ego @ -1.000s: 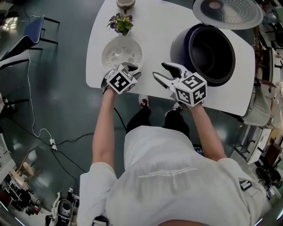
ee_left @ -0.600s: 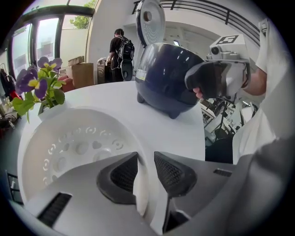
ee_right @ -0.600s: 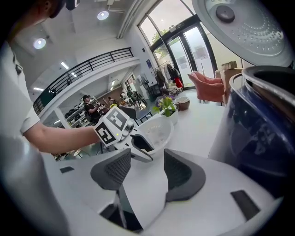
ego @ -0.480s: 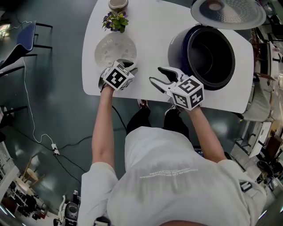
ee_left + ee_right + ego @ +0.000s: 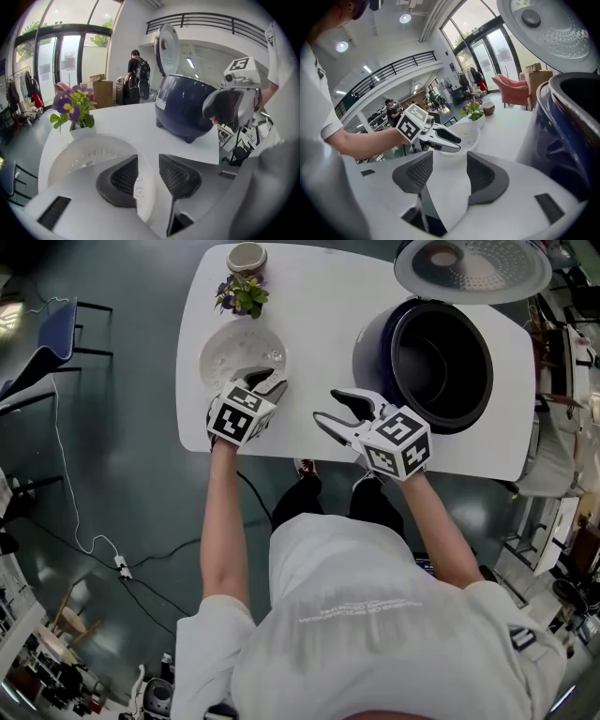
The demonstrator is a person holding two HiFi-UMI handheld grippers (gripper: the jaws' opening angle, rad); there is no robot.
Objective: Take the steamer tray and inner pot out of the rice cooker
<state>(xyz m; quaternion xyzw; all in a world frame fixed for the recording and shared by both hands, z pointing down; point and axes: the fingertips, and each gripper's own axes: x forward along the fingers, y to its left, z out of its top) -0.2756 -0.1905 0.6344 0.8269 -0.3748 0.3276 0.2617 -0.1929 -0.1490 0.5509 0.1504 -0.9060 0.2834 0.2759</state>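
The steamer tray (image 5: 234, 351) lies flat on the white table (image 5: 319, 315), near its left end, just in front of a small flower pot (image 5: 242, 294). The left claw (image 5: 265, 381) points down at the tray's near rim. In the left gripper view that rim runs through the gap between the jaws of the left claw (image 5: 148, 161). The jaws have just been opening; they stand partly apart and the pads do not press on the rim.

The inner pot (image 5: 445, 343) sits in the dark blue rice cooker (image 5: 370, 343) at the table's right end, with the lid (image 5: 478, 268) tipped up behind it. The right claw (image 5: 328, 406) hangs over bare table between tray and cooker, near the cooker's front. Its jaws are spread wide with nothing between them.
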